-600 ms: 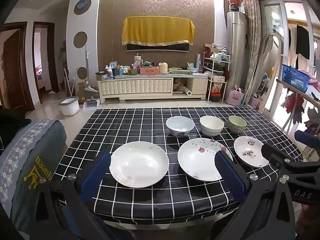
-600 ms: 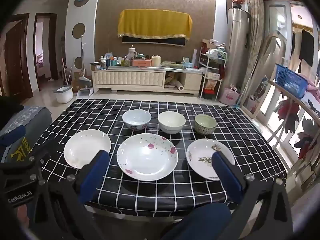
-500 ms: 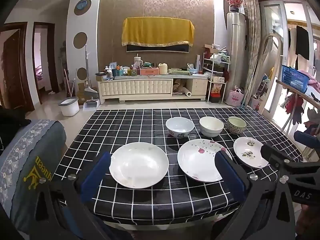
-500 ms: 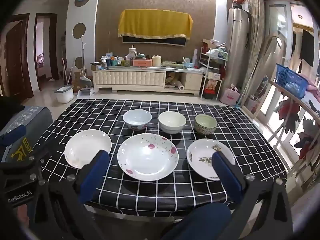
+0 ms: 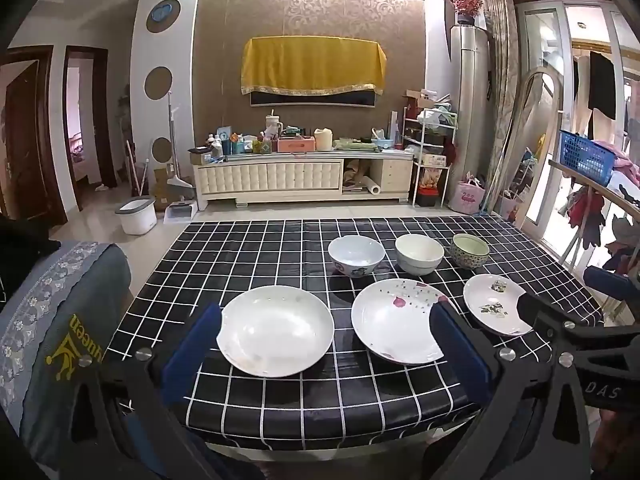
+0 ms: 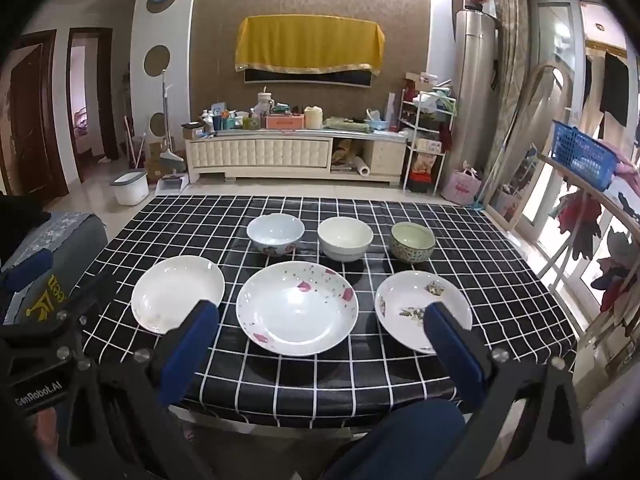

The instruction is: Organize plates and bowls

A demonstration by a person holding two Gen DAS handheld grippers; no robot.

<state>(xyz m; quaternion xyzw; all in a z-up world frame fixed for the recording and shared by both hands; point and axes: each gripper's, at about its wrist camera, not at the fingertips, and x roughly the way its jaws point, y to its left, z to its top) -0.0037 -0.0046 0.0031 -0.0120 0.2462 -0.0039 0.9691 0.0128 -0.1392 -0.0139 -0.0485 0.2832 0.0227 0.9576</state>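
Three plates lie in a row near the table's front: a plain white plate [image 5: 276,336] [image 6: 176,292], a larger pink-flowered plate [image 5: 396,320] [image 6: 296,312] and a small leaf-patterned plate [image 5: 494,302] [image 6: 416,308]. Behind them stand a flowered white bowl [image 5: 356,254] [image 6: 275,232], a plain white bowl [image 5: 419,252] [image 6: 345,237] and a green patterned bowl [image 5: 469,250] [image 6: 413,240]. My left gripper [image 5: 323,312] hovers open before the plain plate. My right gripper [image 6: 321,309] is open too, framing the flowered plate. Neither holds anything.
A black cloth with white checks [image 5: 248,248] covers the table. A chair with a grey cover [image 5: 60,320] stands at the table's left. A drying rack with clothes and a blue basket [image 6: 580,156] is at the right. A cluttered cabinet [image 5: 304,172] lines the far wall.
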